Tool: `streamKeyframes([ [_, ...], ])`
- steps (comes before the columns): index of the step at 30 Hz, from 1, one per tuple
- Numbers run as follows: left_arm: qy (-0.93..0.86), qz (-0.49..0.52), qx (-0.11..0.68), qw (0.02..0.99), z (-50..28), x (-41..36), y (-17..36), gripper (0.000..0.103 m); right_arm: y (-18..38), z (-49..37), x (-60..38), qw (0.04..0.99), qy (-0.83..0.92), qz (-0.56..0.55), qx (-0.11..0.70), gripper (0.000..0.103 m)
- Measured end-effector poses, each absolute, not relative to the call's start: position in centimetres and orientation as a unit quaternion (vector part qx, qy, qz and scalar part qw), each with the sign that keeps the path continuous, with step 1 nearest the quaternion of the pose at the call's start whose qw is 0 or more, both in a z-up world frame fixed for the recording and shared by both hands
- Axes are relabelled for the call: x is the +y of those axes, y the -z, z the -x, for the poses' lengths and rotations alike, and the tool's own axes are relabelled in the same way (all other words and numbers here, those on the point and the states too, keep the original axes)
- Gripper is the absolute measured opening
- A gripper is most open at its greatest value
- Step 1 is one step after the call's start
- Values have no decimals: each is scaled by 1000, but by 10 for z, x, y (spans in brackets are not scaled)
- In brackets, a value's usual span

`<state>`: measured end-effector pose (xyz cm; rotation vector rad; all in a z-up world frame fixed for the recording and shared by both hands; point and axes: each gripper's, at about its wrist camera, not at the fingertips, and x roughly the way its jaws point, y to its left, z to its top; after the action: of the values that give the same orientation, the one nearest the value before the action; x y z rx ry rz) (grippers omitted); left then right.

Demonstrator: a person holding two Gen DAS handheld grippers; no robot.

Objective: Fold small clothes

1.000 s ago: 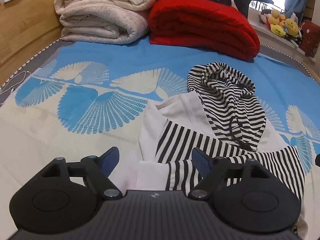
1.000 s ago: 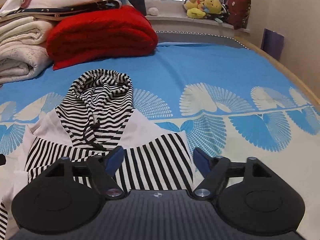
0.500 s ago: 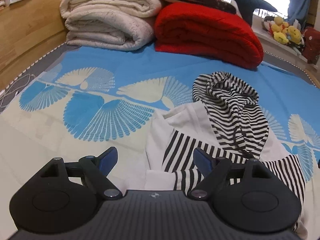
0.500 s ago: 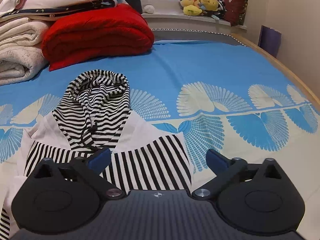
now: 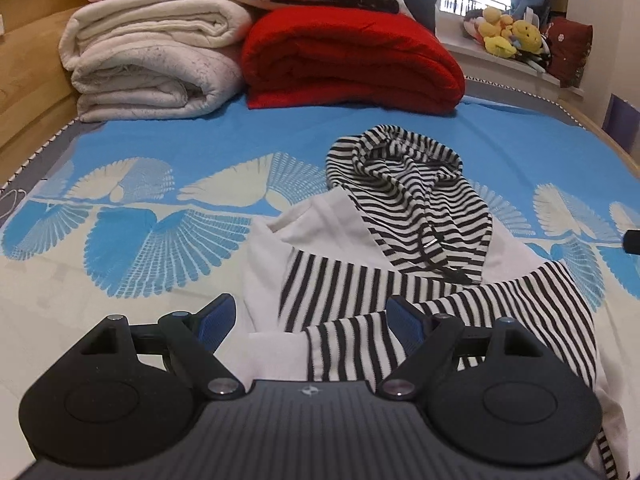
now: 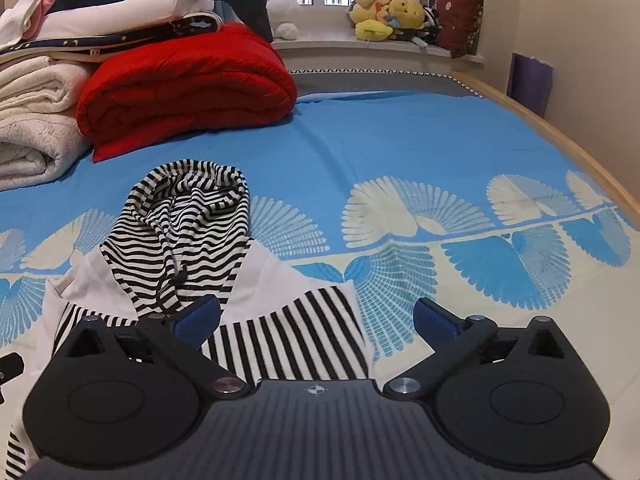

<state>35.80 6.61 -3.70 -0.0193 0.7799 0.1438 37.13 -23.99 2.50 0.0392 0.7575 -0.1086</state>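
hoodie: near part is hidden behind the left gripper | hoodie bottom hem: is cut off low in both views | white blankets: are cut off at the left edge | toys: too small to be told apart | black thing: is cut off at the right edge

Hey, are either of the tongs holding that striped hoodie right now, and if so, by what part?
Nothing is held. The left tongs and right tongs are both open above the striped hoodie, with no fabric pinched between their fingers.
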Motion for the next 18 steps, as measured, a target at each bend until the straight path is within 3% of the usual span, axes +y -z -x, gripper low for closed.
streamKeyframes([
  [3,-73,12,378,923,-356,73,36,81,-29,-371,-247,930,59,-17,362,101],
  [8,-64,14,389,919,-361,86,34,49,-29,-370,-262,932,64,-25,355,98],
  [11,-52,12,394,917,-382,87,34,37,-21,-370,-268,930,60,-31,361,94],
  [15,-45,4,392,919,-432,80,39,36,-11,-371,-271,929,49,-35,366,83],
  [18,-26,0,394,919,-479,73,49,36,-6,-372,-275,928,39,-34,370,70],
])
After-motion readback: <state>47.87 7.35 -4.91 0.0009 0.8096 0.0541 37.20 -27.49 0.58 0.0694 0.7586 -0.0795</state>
